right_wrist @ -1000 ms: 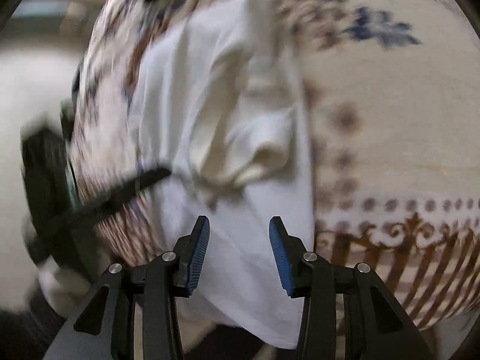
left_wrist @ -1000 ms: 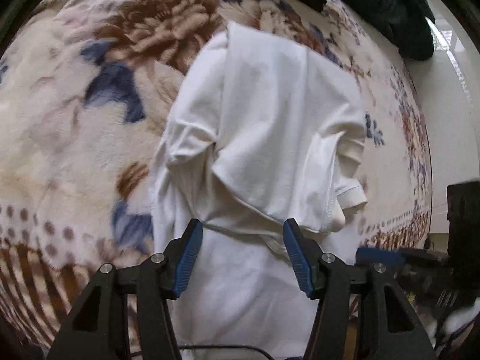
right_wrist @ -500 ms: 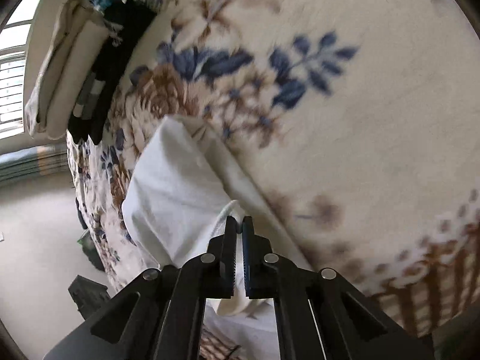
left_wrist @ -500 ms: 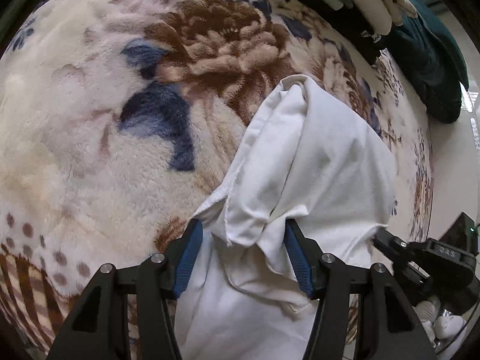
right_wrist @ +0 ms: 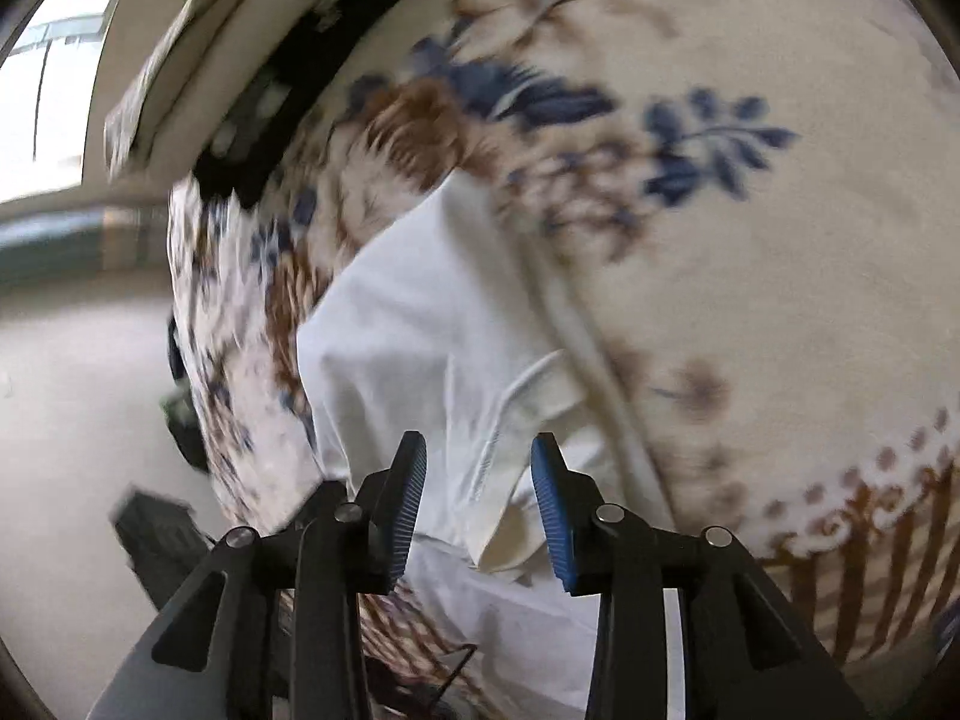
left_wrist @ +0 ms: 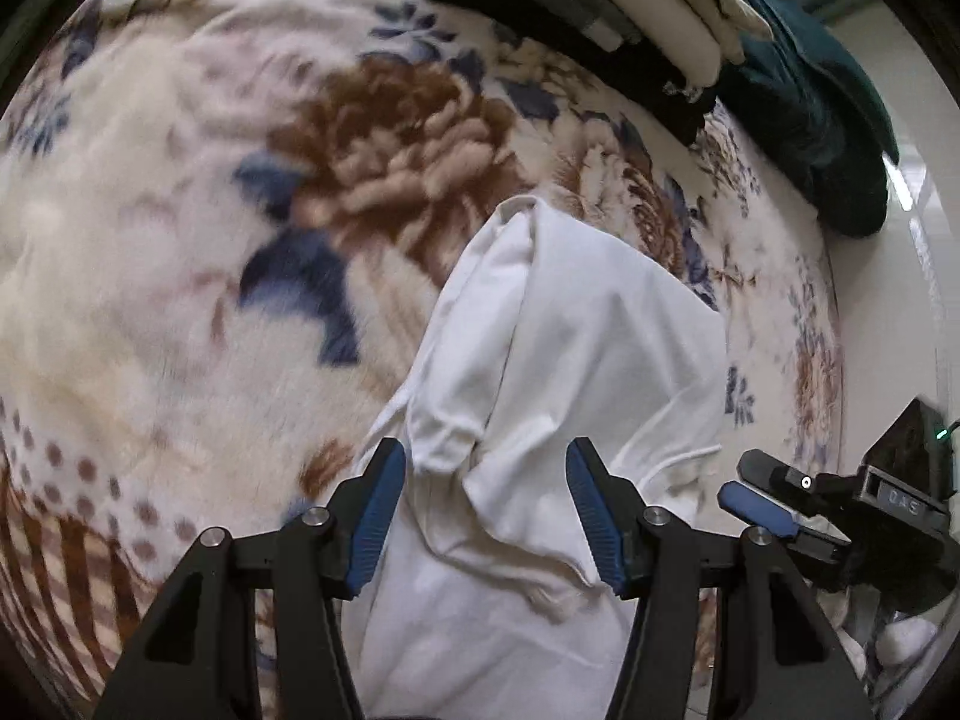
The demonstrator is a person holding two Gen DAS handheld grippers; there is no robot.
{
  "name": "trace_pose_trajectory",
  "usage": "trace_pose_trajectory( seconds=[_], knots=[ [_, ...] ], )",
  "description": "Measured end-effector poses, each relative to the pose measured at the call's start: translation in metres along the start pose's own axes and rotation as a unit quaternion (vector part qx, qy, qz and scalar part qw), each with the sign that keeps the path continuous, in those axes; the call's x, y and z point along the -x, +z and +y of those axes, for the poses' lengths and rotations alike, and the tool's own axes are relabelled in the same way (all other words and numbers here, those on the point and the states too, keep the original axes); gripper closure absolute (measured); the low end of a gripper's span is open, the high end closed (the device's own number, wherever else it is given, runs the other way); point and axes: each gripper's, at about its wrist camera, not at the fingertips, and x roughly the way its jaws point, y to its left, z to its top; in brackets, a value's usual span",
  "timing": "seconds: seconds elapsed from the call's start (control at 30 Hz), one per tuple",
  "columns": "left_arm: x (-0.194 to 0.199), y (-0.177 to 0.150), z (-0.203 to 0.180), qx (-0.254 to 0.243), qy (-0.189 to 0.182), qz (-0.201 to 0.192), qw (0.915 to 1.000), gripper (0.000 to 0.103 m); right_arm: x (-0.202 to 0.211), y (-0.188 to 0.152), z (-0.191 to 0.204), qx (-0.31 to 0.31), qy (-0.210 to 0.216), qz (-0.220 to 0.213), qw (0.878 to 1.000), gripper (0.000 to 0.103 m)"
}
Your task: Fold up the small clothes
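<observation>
A small white shirt (left_wrist: 576, 360) lies partly folded on a floral fleece blanket (left_wrist: 180, 240), its sides turned in and its lower part hanging over the near edge. My left gripper (left_wrist: 486, 510) is open, its blue pads either side of a bunched fold at the shirt's left sleeve. In the right wrist view the same shirt (right_wrist: 420, 324) lies ahead, a sleeve hem between the pads. My right gripper (right_wrist: 480, 498) is open over that sleeve and holds nothing. It also shows in the left wrist view (left_wrist: 774, 504) at the right.
A stack of folded clothes, dark and cream (left_wrist: 600, 12), and a teal garment (left_wrist: 822, 120) lie at the blanket's far edge. The stack also shows in the right wrist view (right_wrist: 240, 78). Pale floor (right_wrist: 72, 420) lies beyond the blanket's left edge.
My right gripper was shut on the shirt's sleeve half a second ago and has opened, letting it go. My left gripper stays open and has shifted slightly over the shirt.
</observation>
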Motion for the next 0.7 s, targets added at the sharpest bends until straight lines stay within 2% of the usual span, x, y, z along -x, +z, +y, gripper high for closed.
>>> trace_pose_trajectory(
  seconds=[0.07,0.1,0.13,0.2,0.3,0.33,0.4,0.43,0.47,0.53,0.63,0.7],
  knots=[
    [-0.017,0.002,-0.002,-0.016,0.032,0.007,0.9993,0.049,-0.019,-0.001,0.001,0.015,-0.018,0.026,0.999,0.064],
    [-0.029,0.001,0.002,-0.018,0.048,0.018,0.9985,0.049,-0.036,-0.002,-0.002,0.021,-0.052,0.047,0.997,0.064],
    [-0.036,0.001,0.006,-0.012,0.046,0.026,0.9985,0.05,-0.043,-0.003,-0.004,0.026,-0.068,0.058,0.996,0.064],
    [-0.031,-0.001,0.008,-0.003,0.03,0.025,0.9992,0.05,-0.044,-0.006,-0.006,0.036,-0.066,0.066,0.995,0.064],
    [0.004,-0.018,0.002,-0.011,0.001,0.006,0.9999,0.049,-0.014,-0.019,-0.008,0.048,-0.048,0.053,0.996,0.064],
    [0.013,-0.025,0.001,-0.011,-0.002,0.004,0.9999,0.049,0.0,-0.027,-0.012,0.051,-0.049,0.049,0.996,0.061],
    [0.035,-0.052,0.002,-0.011,-0.007,0.007,0.9999,0.047,0.021,-0.044,-0.024,0.051,-0.05,0.05,0.996,0.057],
    [0.042,-0.065,0.003,-0.012,-0.001,0.009,0.9999,0.036,0.029,-0.053,-0.032,0.048,-0.05,0.054,0.996,0.057],
    [0.047,-0.079,0.005,-0.01,0.003,0.013,0.9999,0.032,0.035,-0.065,-0.042,0.046,-0.053,0.063,0.996,0.057],
    [0.051,-0.107,0.014,0.001,0.016,0.025,0.9996,0.031,0.042,-0.089,-0.067,0.038,-0.064,0.084,0.994,0.057],
    [0.036,-0.149,0.032,0.034,0.028,0.065,0.9969,0.031,0.037,-0.12,-0.104,0.024,-0.08,0.119,0.989,0.057],
    [0.024,-0.177,0.044,0.048,0.036,0.088,0.9943,0.031,0.027,-0.14,-0.128,0.013,-0.07,0.144,0.987,0.057]
  ],
)
